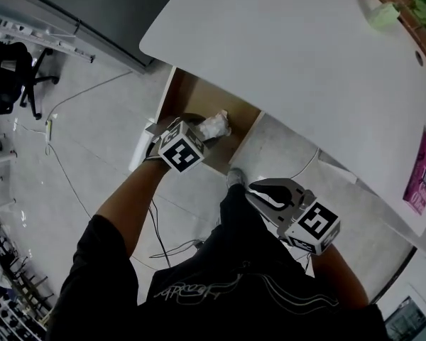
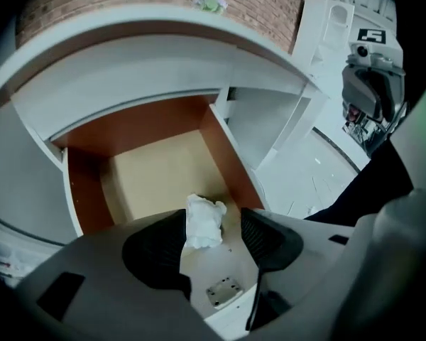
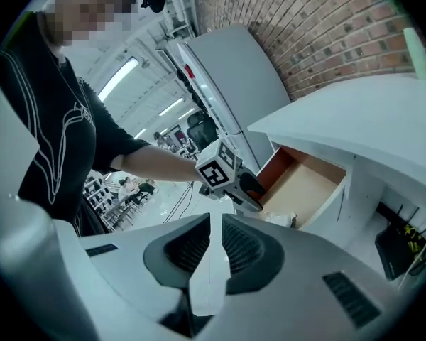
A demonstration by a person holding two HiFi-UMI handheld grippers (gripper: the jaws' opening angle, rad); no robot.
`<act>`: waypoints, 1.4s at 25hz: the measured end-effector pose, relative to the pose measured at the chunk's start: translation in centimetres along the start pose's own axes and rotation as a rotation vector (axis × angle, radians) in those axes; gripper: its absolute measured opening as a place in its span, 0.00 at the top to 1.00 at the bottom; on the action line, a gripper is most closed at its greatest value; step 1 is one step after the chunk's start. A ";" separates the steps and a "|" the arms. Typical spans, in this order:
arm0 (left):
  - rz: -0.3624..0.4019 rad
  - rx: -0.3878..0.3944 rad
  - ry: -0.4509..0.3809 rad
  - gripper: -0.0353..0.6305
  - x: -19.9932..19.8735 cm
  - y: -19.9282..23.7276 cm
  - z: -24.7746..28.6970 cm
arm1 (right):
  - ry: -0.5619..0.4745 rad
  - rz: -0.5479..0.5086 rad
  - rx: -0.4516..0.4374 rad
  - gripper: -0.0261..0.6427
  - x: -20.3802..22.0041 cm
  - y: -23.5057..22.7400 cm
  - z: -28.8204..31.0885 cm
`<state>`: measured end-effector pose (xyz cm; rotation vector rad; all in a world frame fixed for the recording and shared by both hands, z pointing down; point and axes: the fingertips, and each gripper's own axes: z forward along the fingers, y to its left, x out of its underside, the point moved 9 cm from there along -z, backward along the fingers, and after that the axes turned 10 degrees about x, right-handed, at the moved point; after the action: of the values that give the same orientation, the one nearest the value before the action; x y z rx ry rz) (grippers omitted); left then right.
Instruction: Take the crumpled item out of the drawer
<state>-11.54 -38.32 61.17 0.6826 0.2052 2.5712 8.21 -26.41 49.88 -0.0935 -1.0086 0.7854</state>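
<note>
The left gripper (image 2: 213, 229) stood wide open at the front of the drawer (image 2: 156, 169). The wad (image 2: 203, 220) sat between its jaws, seemingly leaning on one pad. An off-centre close could knock it deeper in. The right gripper (image 3: 213, 241), outside the drawer, was nearly closed and empty.

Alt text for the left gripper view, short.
Open jaws of the left gripper flank a crumpled white wad lying at the front of an open wooden drawer under a white desk. The right gripper shows at upper right.
</note>
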 end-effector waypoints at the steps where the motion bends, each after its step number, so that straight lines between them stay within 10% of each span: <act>1: 0.000 0.003 0.025 0.56 0.1 0.8 1.2 | -0.011 -0.007 -0.012 0.88 0.3 -0.7 0.3; 15: -0.018 0.087 0.186 0.60 1.9 7.4 11.5 | -0.003 0.043 -0.039 0.88 5.2 -6.0 1.3; 35: 0.102 0.072 0.243 0.85 0.4 6.6 11.6 | -0.055 0.131 -0.051 0.88 5.6 -6.6 1.2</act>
<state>-8.68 -43.62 73.10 0.4126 0.3515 2.7541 12.54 -27.99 57.34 -0.1835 -1.0832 0.8858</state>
